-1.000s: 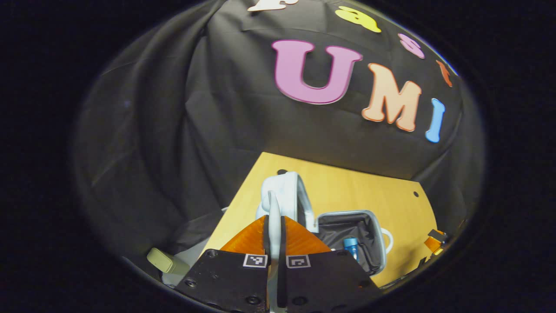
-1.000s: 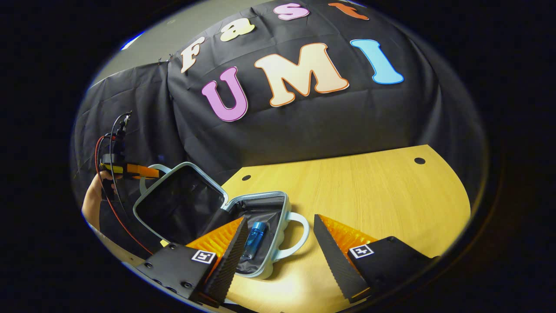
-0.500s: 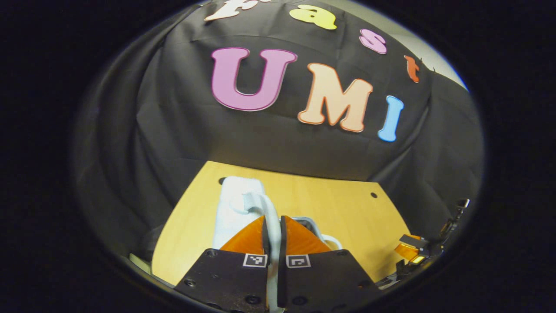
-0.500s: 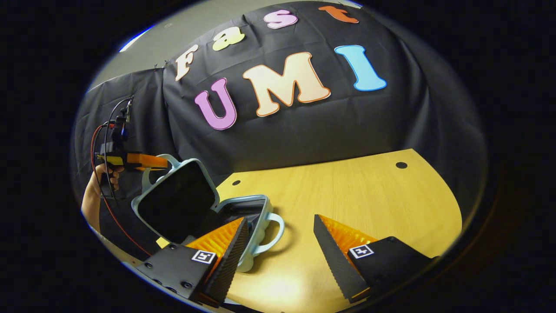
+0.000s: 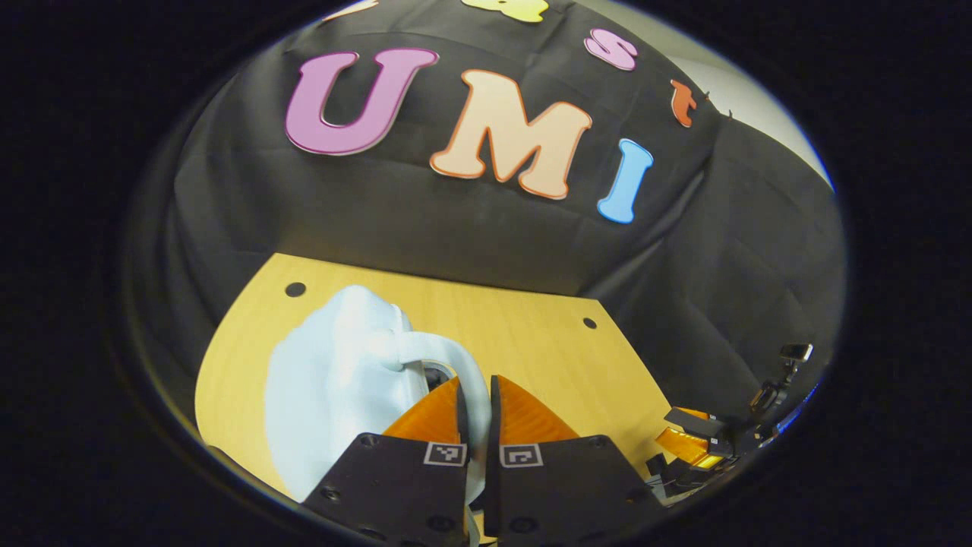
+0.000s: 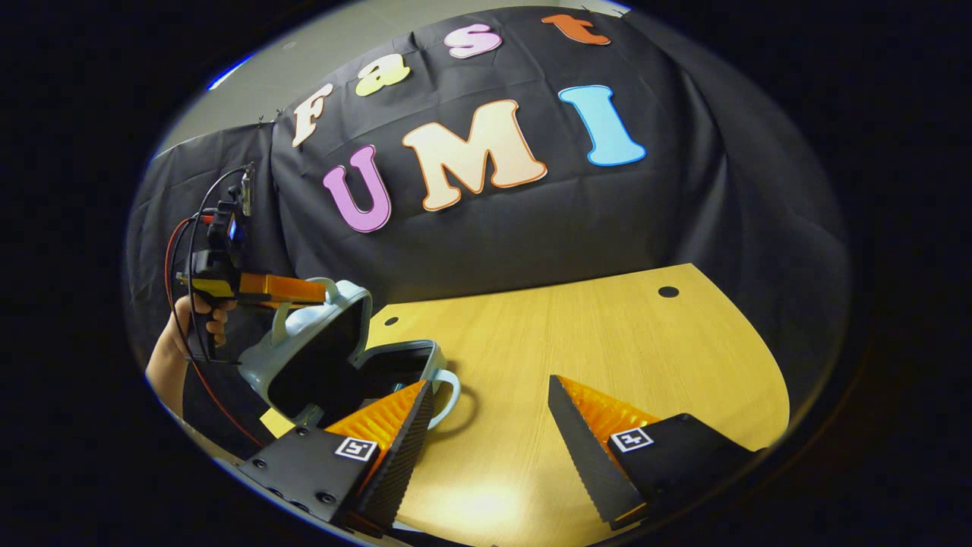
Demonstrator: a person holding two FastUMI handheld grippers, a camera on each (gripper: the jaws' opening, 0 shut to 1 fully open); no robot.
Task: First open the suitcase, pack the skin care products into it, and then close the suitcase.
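Left tongs (image 5: 477, 403), wooden table (image 6: 607, 342), black cloth wall (image 6: 531, 220)

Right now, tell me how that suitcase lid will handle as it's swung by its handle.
The suitcase lid looks like a rigid shell, so it should pivot without flexing. The left gripper pinches only its thin handle, so it may slip. The half-raised lid may drop shut.

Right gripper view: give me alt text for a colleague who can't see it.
The left gripper, held in a hand, grips the handle of the pale blue suitcase lid, tilted partway over the base on the wooden table. The right gripper is open, fingers apart.
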